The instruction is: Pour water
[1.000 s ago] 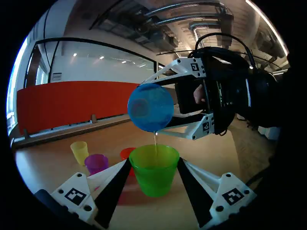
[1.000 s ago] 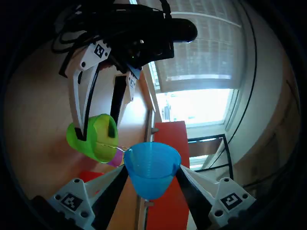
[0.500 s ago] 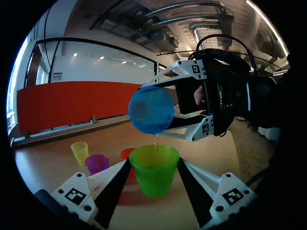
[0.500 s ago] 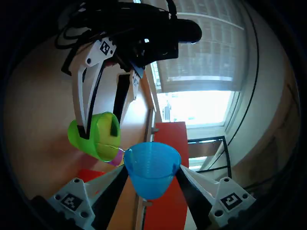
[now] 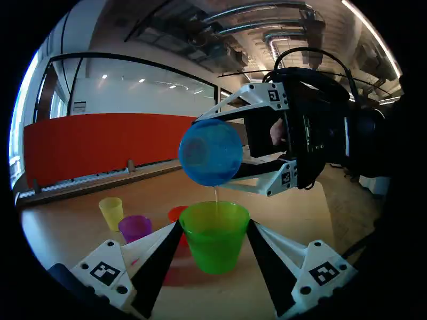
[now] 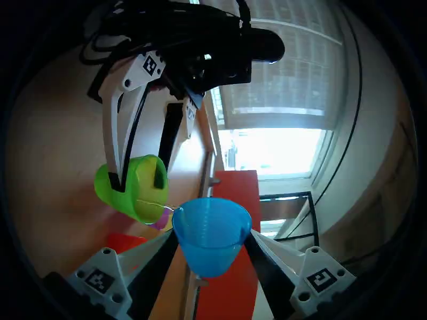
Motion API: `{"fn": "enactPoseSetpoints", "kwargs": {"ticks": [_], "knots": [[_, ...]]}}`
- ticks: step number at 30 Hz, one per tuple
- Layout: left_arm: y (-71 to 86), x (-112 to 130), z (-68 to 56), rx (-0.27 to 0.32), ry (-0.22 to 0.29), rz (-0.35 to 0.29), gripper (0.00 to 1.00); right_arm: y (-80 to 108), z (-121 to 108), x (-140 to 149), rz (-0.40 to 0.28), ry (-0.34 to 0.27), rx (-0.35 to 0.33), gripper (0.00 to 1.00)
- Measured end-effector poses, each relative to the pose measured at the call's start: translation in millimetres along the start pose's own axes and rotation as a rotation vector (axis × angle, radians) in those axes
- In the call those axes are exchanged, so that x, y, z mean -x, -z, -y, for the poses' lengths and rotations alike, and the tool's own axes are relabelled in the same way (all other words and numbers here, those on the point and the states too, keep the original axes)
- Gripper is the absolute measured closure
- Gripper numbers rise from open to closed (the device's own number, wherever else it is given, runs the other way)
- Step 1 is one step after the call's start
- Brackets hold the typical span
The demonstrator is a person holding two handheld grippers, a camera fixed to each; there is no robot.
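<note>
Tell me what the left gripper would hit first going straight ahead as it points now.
Likely the blue cup held by the right gripper: it hangs straight ahead, just above the green cup the left gripper carries. Depth is unclear; it might pass under and reach the red cup.

This seems to be a modern office hall. Bare grey metal pipes run under the ceiling, and a black-framed glass wall rises behind a long red panel. A pale blind hangs above the bright window.

Yellow cup, purple cup, red cup share the table.
</note>
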State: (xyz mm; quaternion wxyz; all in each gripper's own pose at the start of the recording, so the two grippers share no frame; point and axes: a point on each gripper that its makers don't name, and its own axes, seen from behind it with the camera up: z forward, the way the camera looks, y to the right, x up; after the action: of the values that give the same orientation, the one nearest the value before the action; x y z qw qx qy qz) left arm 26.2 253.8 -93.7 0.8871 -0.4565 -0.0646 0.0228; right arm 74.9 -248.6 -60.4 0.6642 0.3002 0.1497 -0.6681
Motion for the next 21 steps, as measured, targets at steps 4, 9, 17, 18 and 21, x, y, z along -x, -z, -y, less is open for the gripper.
{"fn": "enactPoseSetpoints", "kwargs": {"ticks": [4, 9, 17, 18, 21], "knots": [[-0.1, 0.2, 0.5, 0.000, 0.001, 0.001, 0.13, 0.4, -0.7, -0.8, 0.001, 0.014, 0.002, 0.12], [-0.4, 0.2, 0.4, 0.000, 0.001, 0.000, 0.13, -0.4, 0.4, -2.5, 0.001, 0.027, 0.003, 0.12], [-0.6, 0.6, 1.1, -0.001, 0.004, -0.001, 0.13, -1.5, 3.2, -3.1, 0.003, 0.043, -0.001, 0.12], [-0.7, 0.6, 1.5, -0.002, 0.004, -0.001, 0.13, -1.6, 3.4, -3.1, 0.004, 0.044, -0.001, 0.12], [-0.6, 0.7, 2.4, -0.002, 0.006, -0.002, 0.13, -2.0, 3.3, -3.2, 0.005, 0.045, 0.000, 0.12]]}}
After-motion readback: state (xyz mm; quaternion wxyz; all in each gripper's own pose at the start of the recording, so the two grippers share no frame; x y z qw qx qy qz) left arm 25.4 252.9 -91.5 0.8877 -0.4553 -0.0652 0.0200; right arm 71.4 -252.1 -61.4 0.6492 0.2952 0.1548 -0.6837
